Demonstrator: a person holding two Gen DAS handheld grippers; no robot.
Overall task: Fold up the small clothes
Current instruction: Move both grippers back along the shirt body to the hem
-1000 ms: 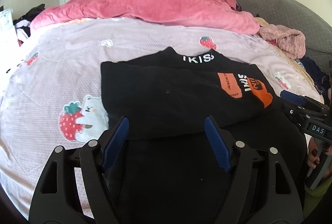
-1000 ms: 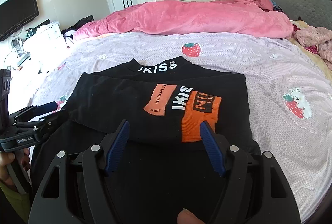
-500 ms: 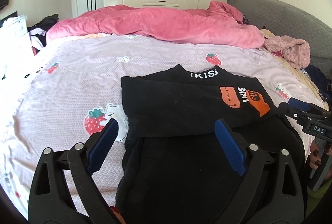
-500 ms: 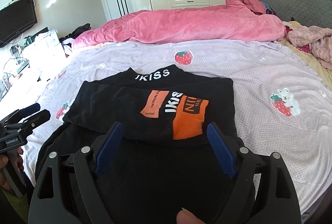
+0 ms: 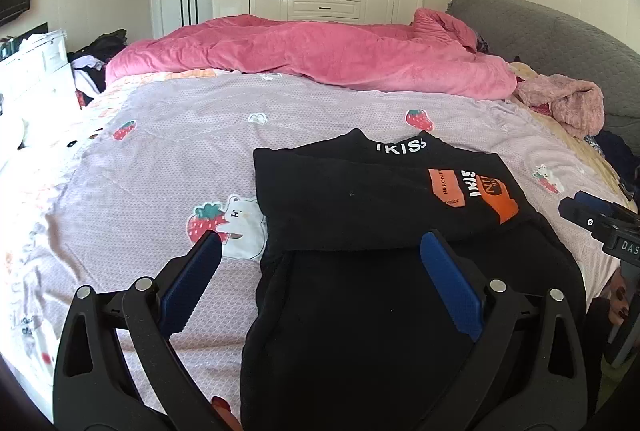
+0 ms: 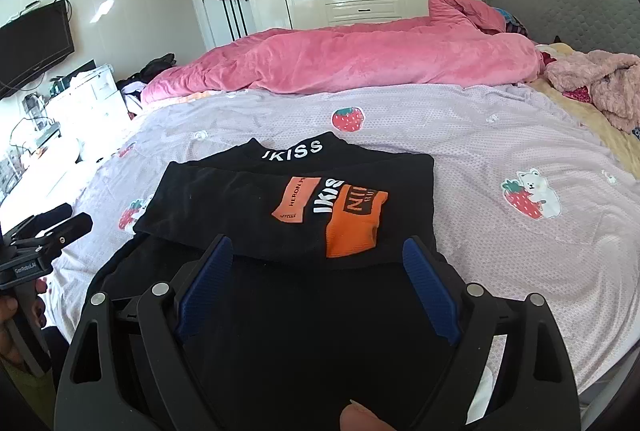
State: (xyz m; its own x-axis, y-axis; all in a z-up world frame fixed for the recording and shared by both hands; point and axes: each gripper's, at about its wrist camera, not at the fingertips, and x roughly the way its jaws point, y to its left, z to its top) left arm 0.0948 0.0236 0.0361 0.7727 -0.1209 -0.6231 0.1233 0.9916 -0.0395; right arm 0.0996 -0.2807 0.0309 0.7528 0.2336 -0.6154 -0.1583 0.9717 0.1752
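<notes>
Shirt (image 6: 280, 207) beyond both (open) grippers (image 6: 316, 271)

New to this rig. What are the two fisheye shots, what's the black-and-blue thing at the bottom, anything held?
No robot: a person holds a two-finger gripper in each hand, each with a camera looking along its fingers. One picture is from the left gripper, the other from the right gripper; each also sees the other at its edge. On the bed lies a black top, its upper part folded over. Behind it a pink duvet. Both sets of jaws have just been opening and hold nothing.
</notes>
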